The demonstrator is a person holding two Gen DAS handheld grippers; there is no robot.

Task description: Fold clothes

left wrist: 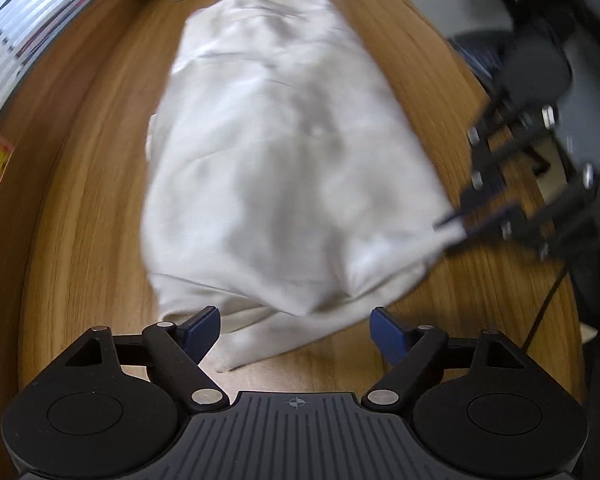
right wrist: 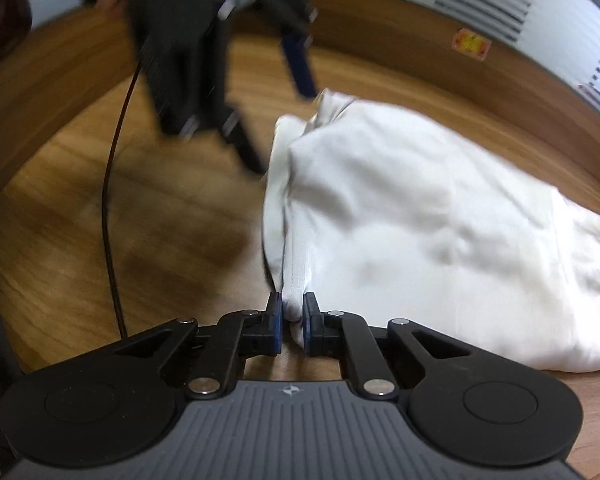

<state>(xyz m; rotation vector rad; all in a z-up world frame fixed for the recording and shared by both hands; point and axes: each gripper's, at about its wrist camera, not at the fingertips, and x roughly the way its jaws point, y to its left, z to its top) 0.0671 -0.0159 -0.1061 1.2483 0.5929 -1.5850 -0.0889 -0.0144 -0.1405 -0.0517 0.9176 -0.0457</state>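
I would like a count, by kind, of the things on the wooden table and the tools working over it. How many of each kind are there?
White garment: 1
Claws: 2 (left claw, open over the garment's edge; right claw, shut on the garment's corner)
Black cable: 1
Wooden table: 1
Total: 5

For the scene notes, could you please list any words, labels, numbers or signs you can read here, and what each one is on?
No text can be read.
Red and yellow sticker on the wooden table's edge: print too blurred to read.
Small cross-in-circle mark on the right gripper's grey body: a symbol, no letters.
White garment: no visible label.
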